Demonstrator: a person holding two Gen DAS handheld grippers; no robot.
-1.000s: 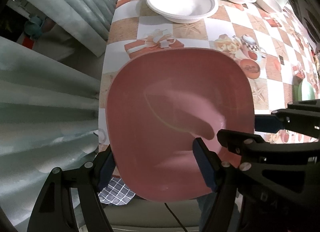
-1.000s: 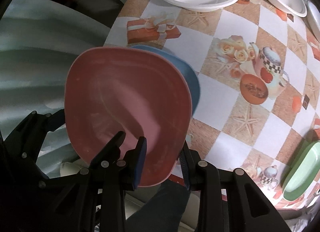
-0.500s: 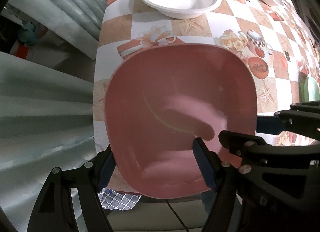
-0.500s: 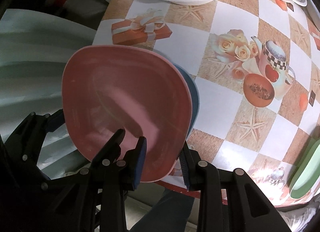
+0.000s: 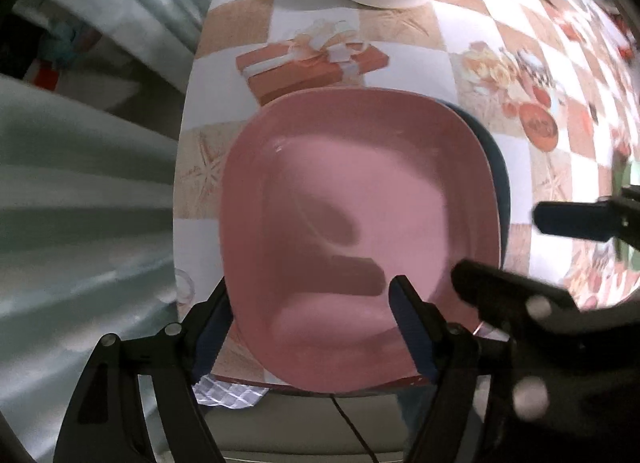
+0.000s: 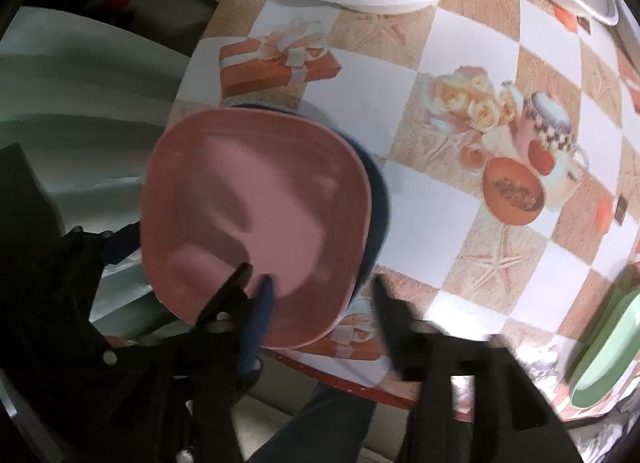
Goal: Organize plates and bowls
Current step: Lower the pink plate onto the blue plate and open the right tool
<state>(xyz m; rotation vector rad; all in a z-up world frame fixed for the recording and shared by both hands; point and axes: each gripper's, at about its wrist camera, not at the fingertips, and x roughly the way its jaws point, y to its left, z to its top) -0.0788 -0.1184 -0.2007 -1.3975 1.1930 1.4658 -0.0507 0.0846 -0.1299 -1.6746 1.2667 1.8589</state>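
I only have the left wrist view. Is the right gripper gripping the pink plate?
Observer: No. The right gripper has its jaws opening. One finger is over the pink plate, and the other is past its rim, over the tablecloth.
Operator: What is the green sliver at my right edge?
Observer: A green plate, lying well apart from the pink plate, to its right.

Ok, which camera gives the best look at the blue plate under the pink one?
The right wrist view: the blue plate peeks out along the far and right edges of the pink plate. The left wrist view shows only a narrow dark sliver at the right rim.
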